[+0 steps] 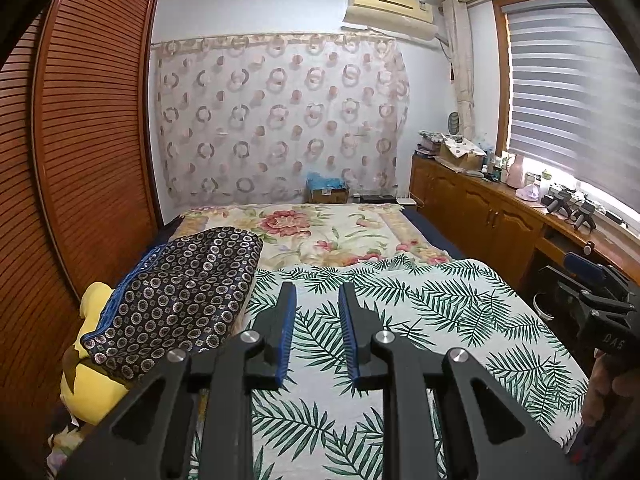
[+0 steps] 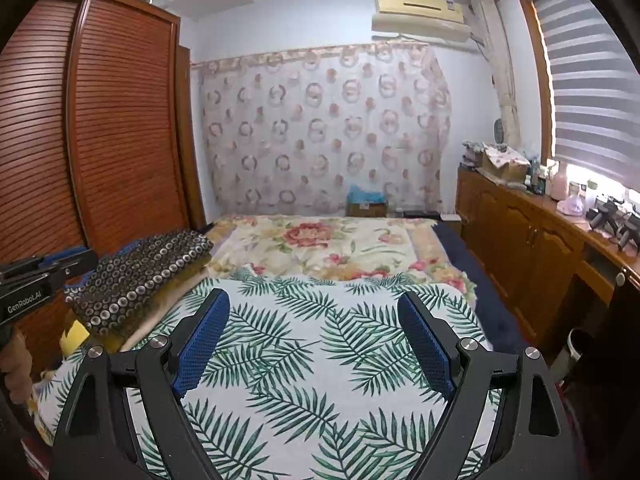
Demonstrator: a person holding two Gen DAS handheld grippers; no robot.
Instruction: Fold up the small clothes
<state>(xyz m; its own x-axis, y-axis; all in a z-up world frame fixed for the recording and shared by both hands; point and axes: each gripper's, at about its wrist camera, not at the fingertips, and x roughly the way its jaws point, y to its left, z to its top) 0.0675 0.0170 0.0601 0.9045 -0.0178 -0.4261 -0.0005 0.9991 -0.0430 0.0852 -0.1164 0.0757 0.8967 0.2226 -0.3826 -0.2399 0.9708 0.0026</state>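
We see a cardboard box (image 1: 328, 195) at the far end of the bed, blue stuff heaped in it; what it is we cannot tell. Another open box (image 1: 460, 152) sits on the wooden cabinet (image 1: 480, 216) among bottles. No small garment lies on the palm-leaf sheet (image 1: 440, 312); the nearest fabric is a dark ring-patterned folded cloth (image 1: 180, 292) at the sheet's left edge, over something yellow (image 1: 94, 380). Our left gripper (image 1: 317, 300) hangs over the sheet, jaws narrowly apart with nothing between them. Our right gripper (image 2: 314, 308) is spread wide and empty.
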